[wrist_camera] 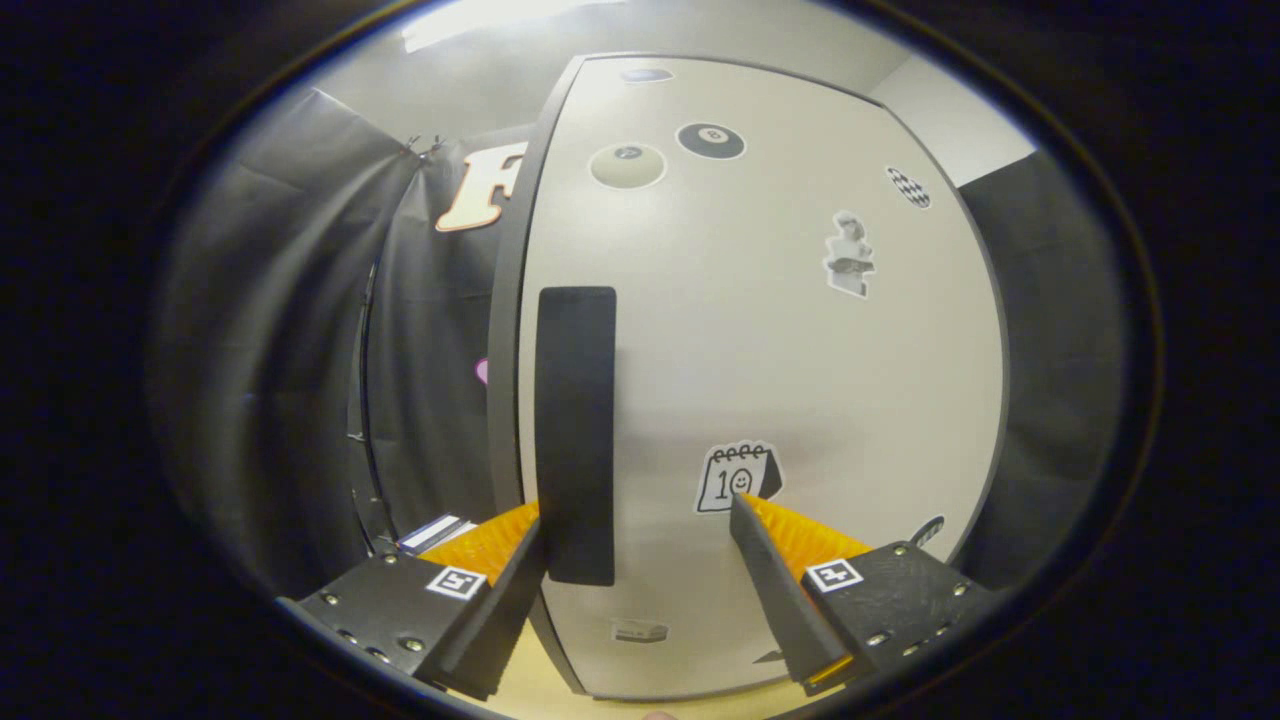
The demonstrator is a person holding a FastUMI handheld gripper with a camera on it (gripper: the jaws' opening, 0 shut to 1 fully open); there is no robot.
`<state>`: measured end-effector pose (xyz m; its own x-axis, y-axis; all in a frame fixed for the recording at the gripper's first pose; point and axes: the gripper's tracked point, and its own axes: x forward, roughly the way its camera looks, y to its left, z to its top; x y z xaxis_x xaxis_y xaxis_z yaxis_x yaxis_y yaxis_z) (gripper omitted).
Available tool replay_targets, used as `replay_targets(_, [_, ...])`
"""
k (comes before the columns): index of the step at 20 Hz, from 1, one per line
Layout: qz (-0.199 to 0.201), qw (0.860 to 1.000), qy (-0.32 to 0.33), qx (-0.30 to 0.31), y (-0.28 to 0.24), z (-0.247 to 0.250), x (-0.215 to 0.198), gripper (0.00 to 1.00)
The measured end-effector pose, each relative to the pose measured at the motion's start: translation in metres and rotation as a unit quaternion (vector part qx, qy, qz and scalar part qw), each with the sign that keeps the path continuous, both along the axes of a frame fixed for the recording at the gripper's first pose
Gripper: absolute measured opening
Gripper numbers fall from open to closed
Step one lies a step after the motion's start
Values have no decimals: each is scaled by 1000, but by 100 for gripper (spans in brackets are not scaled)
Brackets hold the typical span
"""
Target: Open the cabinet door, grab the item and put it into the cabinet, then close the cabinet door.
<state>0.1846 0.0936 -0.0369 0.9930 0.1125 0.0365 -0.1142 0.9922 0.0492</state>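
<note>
White matte cabinet door (800, 380), flat handle (576, 420), gripper (640, 515) fingers spread.

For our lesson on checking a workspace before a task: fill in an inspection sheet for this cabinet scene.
Surface: pale yellow tabletop under the cabinet.
Job's things: cabinet door shut; dark vertical handle near its left edge.
Clutter: stickers on the door; small flat item beyond the left finger.
Grippers: gripper open, fingers either side of the handle's lower end, not pressing it.
Cables: nothing seen.
Surroundings: black cloth wall left of the cabinet.
</note>
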Motion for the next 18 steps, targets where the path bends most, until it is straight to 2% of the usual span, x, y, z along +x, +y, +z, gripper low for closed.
replay_targets(4, [4, 1000, 6, 2, 1, 3, -3, 100])
replay_targets(7, [2, 1000, -4, 7, -6, 13, -23, 100])
replay_targets(18, [-18, 1000, 13, -16, -54, 26, -150, 100])
